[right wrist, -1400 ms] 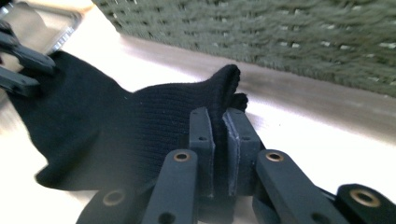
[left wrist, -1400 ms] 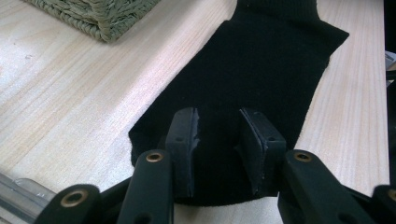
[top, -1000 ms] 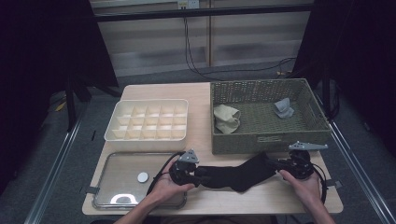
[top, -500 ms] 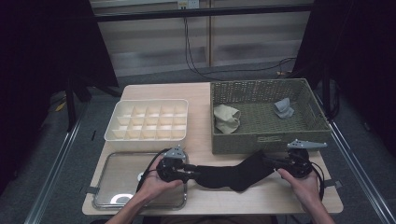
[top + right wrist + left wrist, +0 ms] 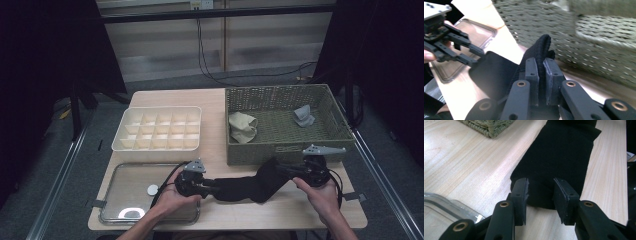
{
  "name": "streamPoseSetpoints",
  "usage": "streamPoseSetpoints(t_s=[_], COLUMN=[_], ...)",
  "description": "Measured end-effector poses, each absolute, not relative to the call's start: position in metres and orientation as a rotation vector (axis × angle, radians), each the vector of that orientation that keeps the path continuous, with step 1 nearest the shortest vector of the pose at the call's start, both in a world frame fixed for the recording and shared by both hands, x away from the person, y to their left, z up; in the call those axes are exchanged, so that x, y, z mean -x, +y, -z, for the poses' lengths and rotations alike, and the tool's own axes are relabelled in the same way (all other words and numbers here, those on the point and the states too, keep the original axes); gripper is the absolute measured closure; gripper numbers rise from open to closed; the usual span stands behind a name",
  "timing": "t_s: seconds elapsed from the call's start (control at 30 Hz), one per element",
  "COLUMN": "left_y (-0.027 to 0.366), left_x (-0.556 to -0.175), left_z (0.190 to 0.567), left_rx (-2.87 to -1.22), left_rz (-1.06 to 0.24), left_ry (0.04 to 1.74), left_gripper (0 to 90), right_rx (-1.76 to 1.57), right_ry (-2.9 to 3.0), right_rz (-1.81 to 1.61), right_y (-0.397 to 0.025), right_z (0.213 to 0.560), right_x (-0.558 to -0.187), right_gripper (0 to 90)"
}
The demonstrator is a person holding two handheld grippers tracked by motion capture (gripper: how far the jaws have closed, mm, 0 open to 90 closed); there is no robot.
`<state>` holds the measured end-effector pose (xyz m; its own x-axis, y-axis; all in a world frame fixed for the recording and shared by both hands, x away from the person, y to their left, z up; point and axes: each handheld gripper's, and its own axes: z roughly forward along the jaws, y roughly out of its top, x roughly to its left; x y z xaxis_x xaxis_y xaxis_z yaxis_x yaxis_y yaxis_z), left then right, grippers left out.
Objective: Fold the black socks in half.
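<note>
Sock (image 5: 250, 186) status: black, lying on the table's (image 5: 210, 97) front edge between our two grippers, just in front of the wicker basket (image 5: 284, 150). Left gripper (image 5: 196, 184) has let go since half a second ago; in the left gripper view its jaws stand apart, with the sock's near end (image 5: 541, 195) lying flat between the pads (image 5: 520, 195), not pinched. Right gripper (image 5: 305, 172) still clamps the other end; the right gripper view shows fabric (image 5: 540, 50) squeezed between closed jaws and lifted off the wood. Versus a second ago, our left hand has moved left, over the edge of the clear tray (image 5: 125, 172), and the sock lies stretched out flatter. Reads to us as straightened and laid down, with a fold or re-grip likely next. Compartment box (image 5: 160, 145) and the two socks (image 5: 242, 126) in the basket are unchanged.
</note>
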<state>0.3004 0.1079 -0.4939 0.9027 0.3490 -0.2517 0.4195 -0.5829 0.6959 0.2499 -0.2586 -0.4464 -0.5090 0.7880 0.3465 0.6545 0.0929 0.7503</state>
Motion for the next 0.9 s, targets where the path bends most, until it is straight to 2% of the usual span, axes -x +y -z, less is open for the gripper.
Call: streamPoseSetpoints(t_s=[0.63, 0.9], left_y=[0.101, 0.099], left_x=[-0.301, -0.302], left_z=[0.494, 0.495], left_rx=[-2.237, -2.229], left_rz=[0.099, 0.103], left_ry=[0.546, 0.543], left_gripper=[60.9, 60.5], right_rx=[-1.362, -1.322], right_ry=[2.327, 2.395], right_rz=[-1.428, -1.397], right_y=[-0.202, -0.179], right_z=[0.431, 0.442], right_x=[-0.263, -0.272], right_gripper=[82.6, 82.4])
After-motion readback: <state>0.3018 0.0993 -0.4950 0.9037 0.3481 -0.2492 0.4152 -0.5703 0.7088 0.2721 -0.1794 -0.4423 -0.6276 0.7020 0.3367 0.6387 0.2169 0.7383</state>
